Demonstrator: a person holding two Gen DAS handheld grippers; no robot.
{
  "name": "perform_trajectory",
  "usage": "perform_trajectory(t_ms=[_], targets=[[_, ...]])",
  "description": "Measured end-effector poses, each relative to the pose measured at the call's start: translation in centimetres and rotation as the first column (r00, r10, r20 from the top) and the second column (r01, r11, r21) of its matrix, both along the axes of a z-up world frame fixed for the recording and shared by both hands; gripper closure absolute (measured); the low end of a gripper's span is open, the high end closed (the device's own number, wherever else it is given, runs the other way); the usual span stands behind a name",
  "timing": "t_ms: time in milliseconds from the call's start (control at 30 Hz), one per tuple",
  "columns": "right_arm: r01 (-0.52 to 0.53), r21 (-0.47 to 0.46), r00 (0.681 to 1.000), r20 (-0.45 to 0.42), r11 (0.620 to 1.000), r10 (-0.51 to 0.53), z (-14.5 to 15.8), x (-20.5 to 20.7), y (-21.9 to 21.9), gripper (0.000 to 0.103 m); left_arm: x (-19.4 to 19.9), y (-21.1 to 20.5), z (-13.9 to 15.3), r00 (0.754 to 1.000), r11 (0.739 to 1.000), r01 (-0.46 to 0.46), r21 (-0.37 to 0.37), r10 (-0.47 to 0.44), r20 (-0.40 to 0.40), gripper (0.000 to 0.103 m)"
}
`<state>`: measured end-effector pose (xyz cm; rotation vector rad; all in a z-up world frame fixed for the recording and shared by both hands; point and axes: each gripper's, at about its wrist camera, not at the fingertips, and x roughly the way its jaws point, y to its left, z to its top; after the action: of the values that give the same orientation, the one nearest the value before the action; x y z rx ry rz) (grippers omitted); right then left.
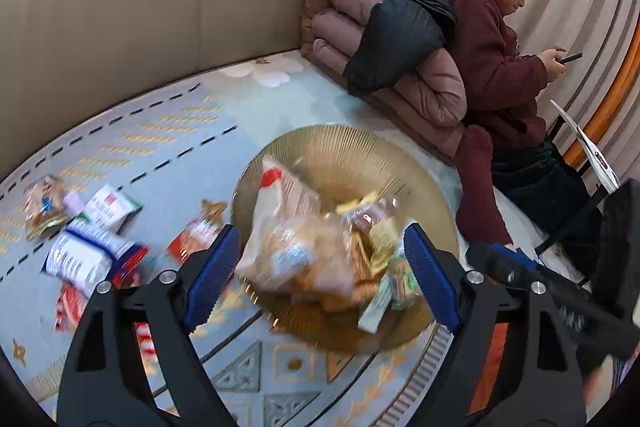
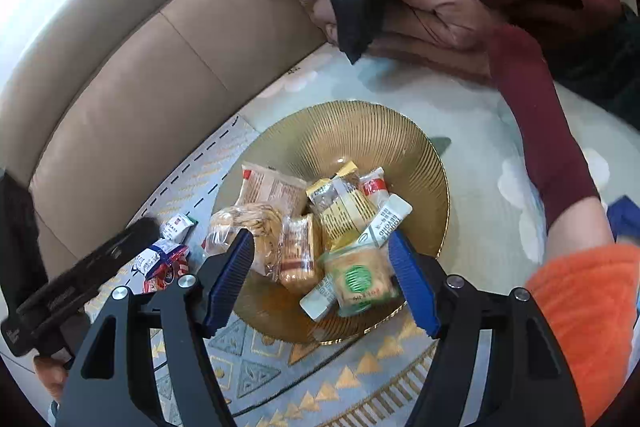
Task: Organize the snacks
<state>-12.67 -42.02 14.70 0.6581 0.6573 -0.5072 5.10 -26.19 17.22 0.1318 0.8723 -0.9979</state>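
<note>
While both jaws are gaping wide and gripping nothing, left gripper (image 1: 320, 279) and right gripper (image 2: 322, 279) are hovering over gold bowl (image 2: 360, 131) holding snack packets (image 2: 300, 247). Loose packets (image 1: 96, 247) are lying on bed beside bowl: light, crinkly, slippery, crushable; probably pinching sealed edge gently.

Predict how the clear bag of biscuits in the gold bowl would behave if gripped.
The clear bag looks thin and crinkly, so probably floppy and slippery. Its biscuits seem brittle, likely crushable. It leans on the gold bowl rim, so may slide.

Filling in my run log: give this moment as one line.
left gripper: open, empty | right gripper: open, empty | gold bowl: several snack packs inside | loose packs: on bed beside bowl
</note>
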Motion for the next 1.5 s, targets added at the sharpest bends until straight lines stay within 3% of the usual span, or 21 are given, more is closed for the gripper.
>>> perform_trajectory(t_ms=[133,233,400,533,633,833,1000,1133,1500], targets=[[-0.048,0.022,0.998,0.028,0.999,0.047,1.2,-0.5,2.1,0.036,-0.4,5.5,0.8,0.999,0.999,-0.038,0.006,0.037,0.008,0.019],[-0.154,0.028,0.988,0.017,0.988,0.153,1.6,-0.2,6.3,0.035,-0.5,11.2,2.0,0.995,0.995,-0.104,0.000,0.104,0.008,0.019],[-0.384,0.072,0.921,-0.043,0.920,0.388,-1.1,0.7,16.2,0.034,-1.5,20.9,2.9,0.968,0.968,-0.250,0.013,0.250,0.013,0.019],[-0.494,0.112,0.858,-0.095,0.862,0.504,-4.0,2.0,21.9,0.033,-2.5,27.2,1.1,0.928,0.927,-0.371,0.060,0.371,0.006,0.019],[-0.540,0.086,0.829,-0.114,0.837,0.547,-6.1,2.2,24.2,0.021,-2.7,30.4,-1.7,0.897,0.895,-0.437,0.093,0.441,-0.022,0.019],[-0.541,0.131,0.811,-0.180,0.831,0.557,-10.2,2.6,24.2,0.019,-1.8,32.3,-7.5,0.834,0.829,-0.527,0.187,0.547,-0.076,0.019],[-0.546,0.096,0.802,-0.226,0.832,0.552,-11.3,2.7,24.2,0.018,-1.2,30.7,-8.7,0.838,0.814,-0.527,0.245,0.545,-0.006,0.018],[-0.554,0.057,0.792,-0.272,0.830,0.547,-11.8,3.2,24.7,0.017,-1.1,30.6,-9.7,0.838,0.814,-0.516,0.267,0.544,-0.042,0.018],[-0.557,0.045,0.781,-0.311,0.829,0.542,-12.9,3.8,25.0,0.014,-1.5,29.9,-9.7,0.854,0.824,-0.496,0.272,0.520,-0.017,0.015]])
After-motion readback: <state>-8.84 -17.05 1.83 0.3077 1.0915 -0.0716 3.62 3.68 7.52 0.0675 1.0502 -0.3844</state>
